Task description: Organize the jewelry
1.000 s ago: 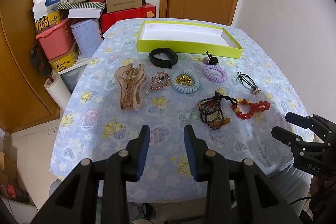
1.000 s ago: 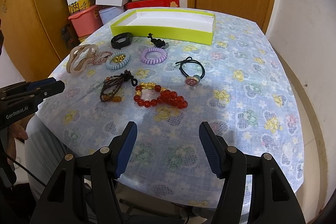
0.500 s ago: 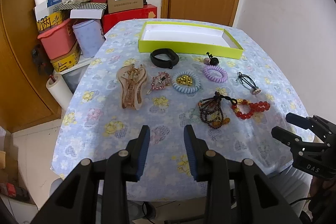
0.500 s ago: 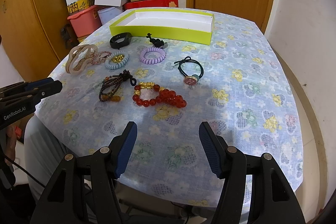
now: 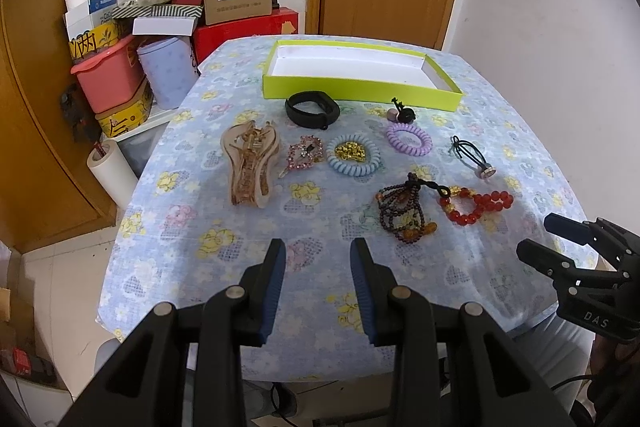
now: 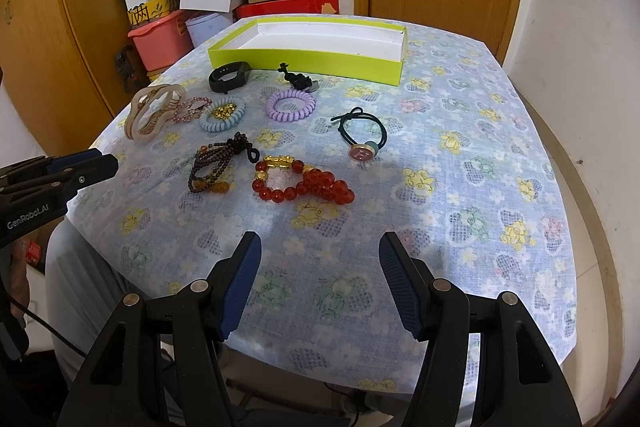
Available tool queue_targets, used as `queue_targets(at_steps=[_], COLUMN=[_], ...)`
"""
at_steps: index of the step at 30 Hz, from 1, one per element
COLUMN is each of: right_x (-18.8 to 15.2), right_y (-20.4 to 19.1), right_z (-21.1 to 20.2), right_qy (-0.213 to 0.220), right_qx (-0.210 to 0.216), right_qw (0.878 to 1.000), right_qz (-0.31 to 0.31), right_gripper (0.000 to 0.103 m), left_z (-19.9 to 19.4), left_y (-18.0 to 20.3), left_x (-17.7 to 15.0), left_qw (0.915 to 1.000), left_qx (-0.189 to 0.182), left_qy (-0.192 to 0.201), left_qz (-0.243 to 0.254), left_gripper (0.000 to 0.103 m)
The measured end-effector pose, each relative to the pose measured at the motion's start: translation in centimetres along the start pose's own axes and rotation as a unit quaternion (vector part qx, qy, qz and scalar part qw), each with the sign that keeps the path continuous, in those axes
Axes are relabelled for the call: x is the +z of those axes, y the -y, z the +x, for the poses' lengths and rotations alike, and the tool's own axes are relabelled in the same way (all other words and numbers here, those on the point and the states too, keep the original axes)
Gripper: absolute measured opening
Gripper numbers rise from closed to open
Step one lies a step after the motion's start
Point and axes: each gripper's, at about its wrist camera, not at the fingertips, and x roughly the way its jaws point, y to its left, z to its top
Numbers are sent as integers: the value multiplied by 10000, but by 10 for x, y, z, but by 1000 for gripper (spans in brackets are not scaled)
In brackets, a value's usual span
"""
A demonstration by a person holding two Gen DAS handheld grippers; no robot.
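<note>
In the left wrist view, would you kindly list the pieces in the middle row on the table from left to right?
Beige plastic claw hair clip → pink rhinestone hair clip → light blue spiral hair tie with gold chain inside → purple spiral hair tie → black elastic hair tie with round charm.

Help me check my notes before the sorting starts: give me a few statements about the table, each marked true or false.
1. The yellow-green box holds no jewelry. True.
2. The right tool grips the red bead bracelet. False: its jaws stand open and empty, and the bracelet lies on the tablecloth.
3. The gold piece lies inside the blue coil hair tie. True.
4. The black band sits inside the box. False: it lies on the cloth in front of the box's near wall.
5. The left tool is open with nothing between its fingers. True.
6. The purple coil hair tie is looped around the hair claw. False: they lie apart.
</note>
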Motion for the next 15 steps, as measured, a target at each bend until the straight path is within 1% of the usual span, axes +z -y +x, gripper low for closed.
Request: queue_targets(at_steps=[15], right_x=[0], right_y=[0], right_z=[0], right_qy=[20], right_qx=[23], right_qw=[10000], right_qz=[8], right_gripper=[62], left_z=[-1], left_y=[3], left_x=[1], left_qw=[10000], left_qx=[-34], left_qy=[20], left_qz=[49], left_gripper=[35])
